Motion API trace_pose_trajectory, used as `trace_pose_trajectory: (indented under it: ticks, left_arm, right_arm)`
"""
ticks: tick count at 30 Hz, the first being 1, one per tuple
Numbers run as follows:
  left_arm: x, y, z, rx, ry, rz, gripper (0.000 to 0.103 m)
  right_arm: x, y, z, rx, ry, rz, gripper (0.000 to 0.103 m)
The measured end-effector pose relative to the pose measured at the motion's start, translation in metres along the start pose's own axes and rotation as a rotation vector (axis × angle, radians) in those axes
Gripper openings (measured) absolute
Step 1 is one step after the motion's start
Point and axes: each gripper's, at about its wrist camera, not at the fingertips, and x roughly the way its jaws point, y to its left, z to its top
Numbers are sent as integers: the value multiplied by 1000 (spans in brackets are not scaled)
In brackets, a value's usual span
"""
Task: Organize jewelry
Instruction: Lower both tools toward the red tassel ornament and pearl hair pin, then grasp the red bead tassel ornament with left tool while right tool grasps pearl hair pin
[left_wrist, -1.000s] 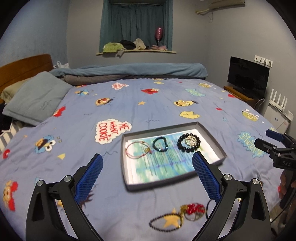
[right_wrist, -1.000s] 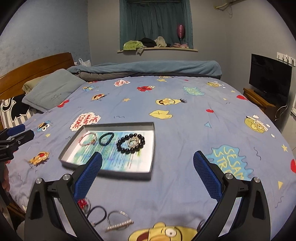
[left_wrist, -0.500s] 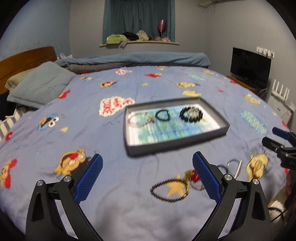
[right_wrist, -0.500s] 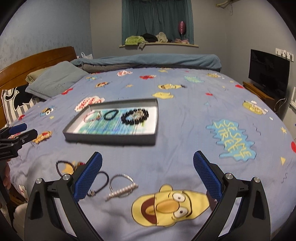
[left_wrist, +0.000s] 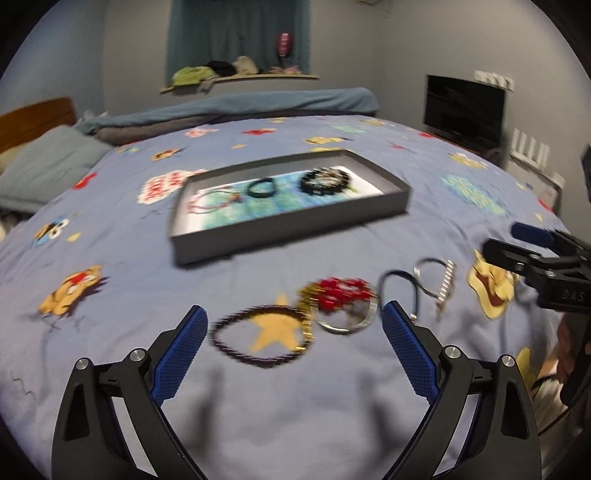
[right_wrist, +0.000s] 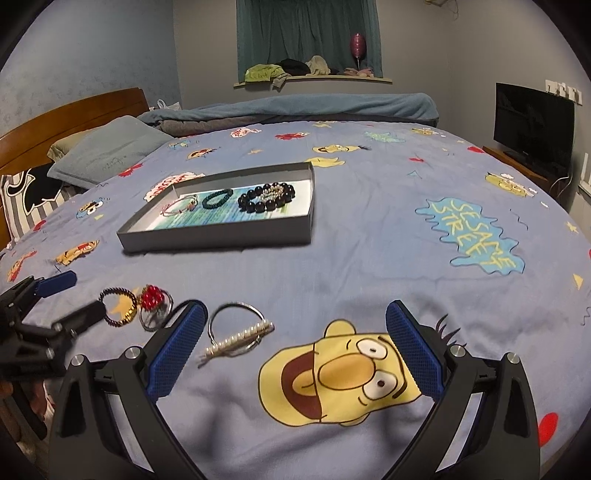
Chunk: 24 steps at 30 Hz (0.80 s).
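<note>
Hovering low over a blue cartoon bedsheet (right_wrist: 351, 266), both claws are spread wide and grasp nothing. The left gripper (left_wrist: 291, 328) frames a dark beaded bracelet (left_wrist: 258, 338) at lower centre of its view. The right gripper (right_wrist: 295, 325) sits at lower centre, a pearl-bar bangle (right_wrist: 238, 332) beside its left finger. A grey tray (right_wrist: 221, 236) upper left of centre holds three bracelets.
</note>
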Motion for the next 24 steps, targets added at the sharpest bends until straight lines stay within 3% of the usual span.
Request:
trace_pose_trajectory:
  ticks: [3,5,8,12,15,19,24]
  left_arm:
    - [4,-13,-4,50,-15,-24,84]
    - [9,-17,-5,64,-3,-48,66]
    - [18,-20,-6,68,14,-72,51]
    - [30,-24,-7,88,37,-101,38]
    - [38,-25,-7,86,55,-115,27]
    - [38,-21,-5,73,44,-136,4]
    - [34,-19,-4,76,14,-130,1]
  right_arm:
    - [4,3,-7,-25,2,-10,97]
    - [7,4,-12,-38,3,-11,97]
    - [11,7,-18,-55,14,7,97]
    - [17,11,-25,-82,25,26,97]
    - [22,16,-28,-92,35,55,97]
    - [25,24,-30,-112,37,109,97]
    - [23,27,-29,-100,8,147,87]
